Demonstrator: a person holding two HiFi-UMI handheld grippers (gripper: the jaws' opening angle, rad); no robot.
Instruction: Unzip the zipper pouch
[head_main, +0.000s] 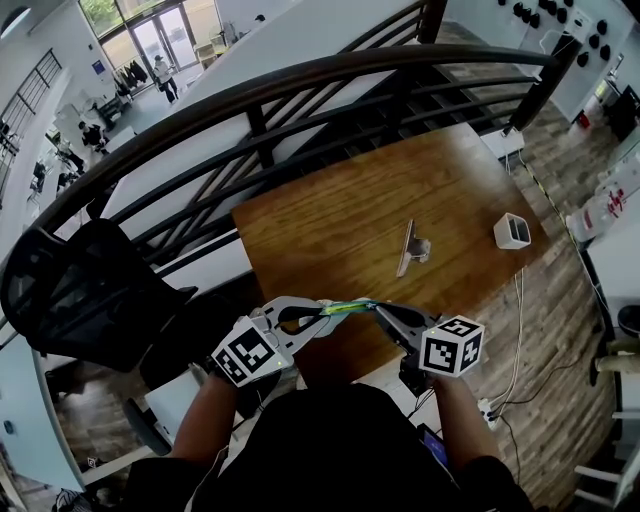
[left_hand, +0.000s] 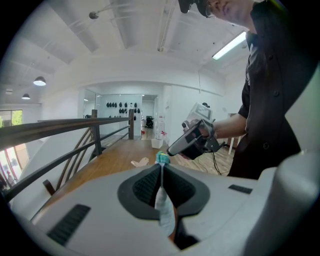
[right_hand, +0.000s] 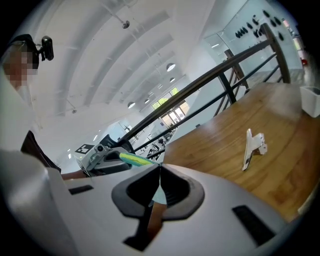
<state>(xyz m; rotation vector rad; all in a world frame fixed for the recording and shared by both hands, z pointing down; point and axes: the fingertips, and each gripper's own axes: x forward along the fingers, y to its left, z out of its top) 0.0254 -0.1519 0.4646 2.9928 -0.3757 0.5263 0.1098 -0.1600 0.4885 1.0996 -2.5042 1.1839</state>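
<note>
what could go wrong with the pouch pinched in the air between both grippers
The left gripper and right gripper each pinch only a thin edge of the pouch, so pulling may slip it from the jaws. Held in the air by the table edge, it could fall to the floor. If the right jaws hold fabric, not the pull, nothing unzips.

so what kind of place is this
Probably a mezzanine in an office or lab building: a wooden table stands by a dark railing, overlooking a lower floor with glass doors.
</note>
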